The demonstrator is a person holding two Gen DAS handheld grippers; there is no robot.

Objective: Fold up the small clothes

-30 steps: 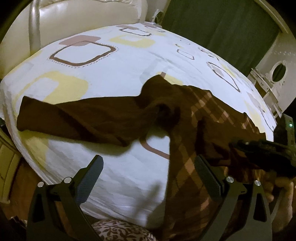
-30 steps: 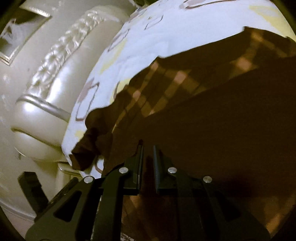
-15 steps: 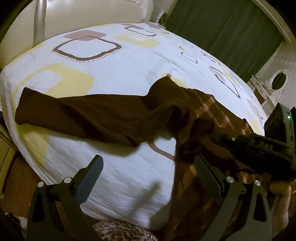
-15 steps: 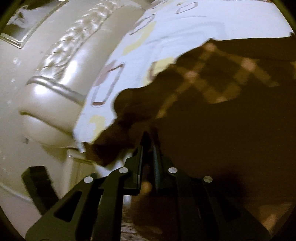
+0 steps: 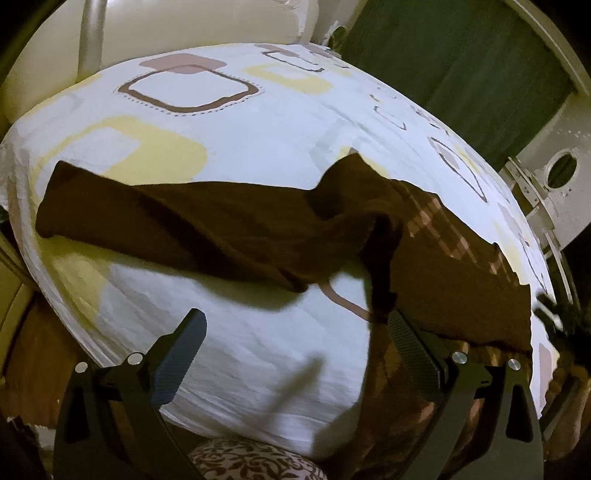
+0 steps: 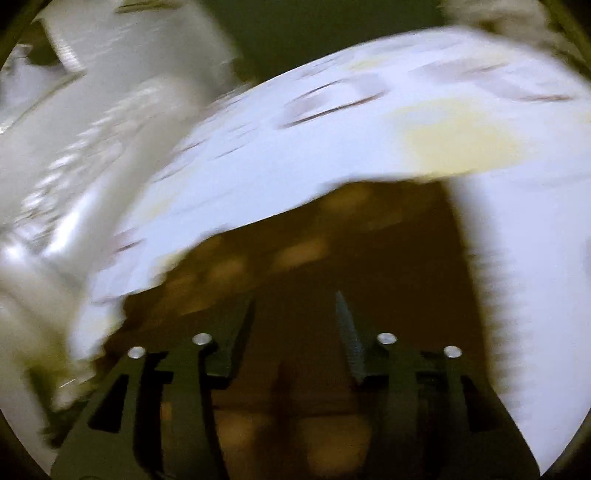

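Observation:
A dark brown garment (image 5: pixel 207 225) with a checked body (image 5: pixel 454 240) lies across the white patterned bed sheet (image 5: pixel 258 140). One long sleeve stretches to the left; the body is folded over at the right and hangs off the bed's near edge. My left gripper (image 5: pixel 295 334) is open and empty, just above the sheet in front of the garment. My right gripper (image 6: pixel 295 314) is open over the checked body (image 6: pixel 288 258); that view is motion blurred. The right gripper shows dimly at the right edge of the left wrist view (image 5: pixel 554 314).
A cream padded headboard (image 5: pixel 184 26) stands behind the bed and shows blurred in the right wrist view (image 6: pixel 74 147). A dark green curtain (image 5: pixel 461 66) and white furniture (image 5: pixel 561 177) stand at the far right. A floral cushion (image 5: pixel 255 461) lies below the bed's near edge.
My right gripper let go of the garment and opened, then swung away to the right. The checked body now lies folded over on the bed. The left gripper stayed open, nearly still.

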